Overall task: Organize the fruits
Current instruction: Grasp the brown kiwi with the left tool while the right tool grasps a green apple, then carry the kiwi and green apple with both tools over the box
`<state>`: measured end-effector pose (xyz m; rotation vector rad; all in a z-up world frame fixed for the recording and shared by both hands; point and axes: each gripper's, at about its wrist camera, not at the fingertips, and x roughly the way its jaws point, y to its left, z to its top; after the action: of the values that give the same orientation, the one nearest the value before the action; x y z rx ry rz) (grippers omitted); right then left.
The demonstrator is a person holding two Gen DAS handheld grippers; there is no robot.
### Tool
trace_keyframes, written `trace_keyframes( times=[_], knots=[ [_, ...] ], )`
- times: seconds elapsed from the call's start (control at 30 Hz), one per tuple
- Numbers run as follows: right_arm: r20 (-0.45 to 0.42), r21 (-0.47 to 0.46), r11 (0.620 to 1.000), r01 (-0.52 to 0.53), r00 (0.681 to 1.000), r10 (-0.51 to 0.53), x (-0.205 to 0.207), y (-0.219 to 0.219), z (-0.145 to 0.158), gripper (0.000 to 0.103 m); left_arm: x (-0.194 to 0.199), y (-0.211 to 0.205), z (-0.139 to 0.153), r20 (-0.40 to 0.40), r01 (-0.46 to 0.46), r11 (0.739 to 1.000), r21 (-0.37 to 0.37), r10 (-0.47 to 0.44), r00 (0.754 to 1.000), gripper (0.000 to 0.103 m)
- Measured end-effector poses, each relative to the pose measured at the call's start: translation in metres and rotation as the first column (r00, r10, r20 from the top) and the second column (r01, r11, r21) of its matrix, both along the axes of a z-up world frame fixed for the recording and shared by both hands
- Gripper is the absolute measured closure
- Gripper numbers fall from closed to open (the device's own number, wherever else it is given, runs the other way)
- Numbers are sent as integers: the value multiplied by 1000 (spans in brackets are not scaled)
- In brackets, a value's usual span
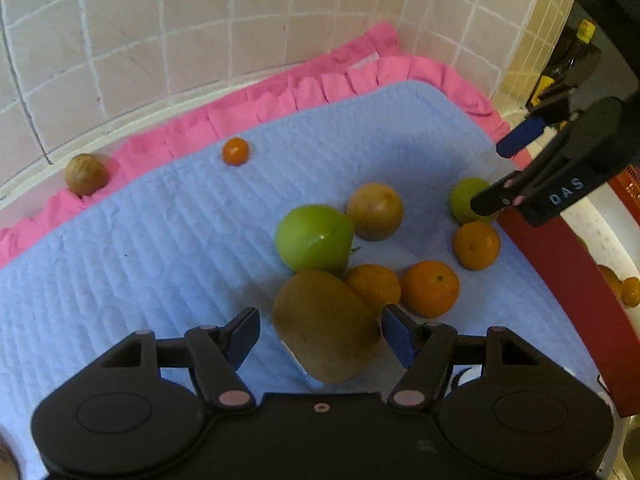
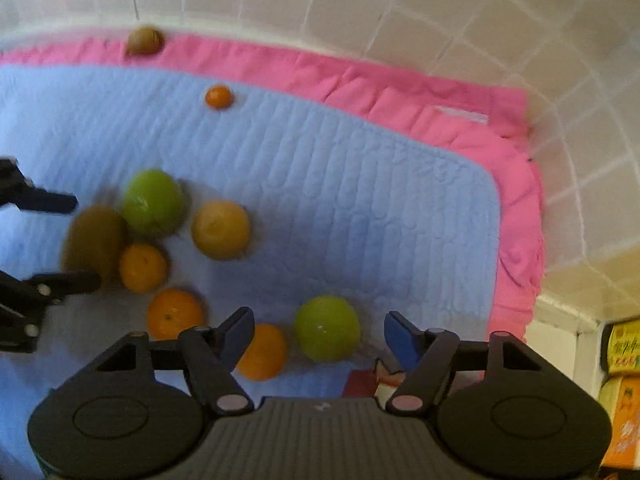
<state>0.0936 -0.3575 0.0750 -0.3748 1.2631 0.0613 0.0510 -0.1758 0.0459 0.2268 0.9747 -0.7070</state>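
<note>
Fruit lies on a light blue mat (image 1: 140, 248). My left gripper (image 1: 320, 332) is open, its jaws on either side of a brown kiwi (image 1: 326, 326) without touching it. Behind the kiwi sit a green apple (image 1: 314, 238), a tan round fruit (image 1: 375, 211) and three oranges (image 1: 430, 289). My right gripper (image 2: 320, 336) is open above a second green apple (image 2: 327, 328), with an orange (image 2: 264, 352) by its left finger. The right gripper also shows in the left wrist view (image 1: 496, 176). A small orange (image 1: 235, 151) and another brown fruit (image 1: 85, 174) lie far back.
A pink cloth (image 1: 340, 76) lies under the mat against the tiled wall (image 1: 200, 20). A red tray edge (image 1: 560, 264) borders the mat on the right, with more oranges (image 1: 630, 290) beyond it. Packages (image 2: 624, 360) stand at the far right.
</note>
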Motion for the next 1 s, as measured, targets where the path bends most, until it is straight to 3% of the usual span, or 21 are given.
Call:
trace_keyframes(
  times=[0.17, 0.33, 0.43, 0.5, 0.8, 1.0],
  knots=[
    [-91, -16, 1000, -10, 996, 9, 15, -7, -19, 38, 2, -8, -11, -19, 14, 1000, 12, -14, 1000, 23],
    [-116, 29, 999, 15, 993, -12, 28, -17, -24, 45, 6, -13, -17, -19, 13, 1000, 10, -13, 1000, 23],
    [-146, 23, 1000, 8, 989, -5, 30, -15, -31, 55, 6, -15, -17, -10, 23, 1000, 12, -23, 1000, 23],
    [-149, 8, 1000, -1, 989, 2, 29, -13, -34, 55, 5, -16, -16, 4, 29, 999, 20, -29, 1000, 26],
    [-55, 76, 995, 70, 996, -66, 25, -21, -13, 55, -5, -6, -7, 63, 14, 1000, 17, -15, 998, 29],
    [78, 225, 969, 98, 990, -118, 5, -22, 26, 55, -7, 15, 15, 79, -37, 999, -24, 39, 996, 29]
  ],
)
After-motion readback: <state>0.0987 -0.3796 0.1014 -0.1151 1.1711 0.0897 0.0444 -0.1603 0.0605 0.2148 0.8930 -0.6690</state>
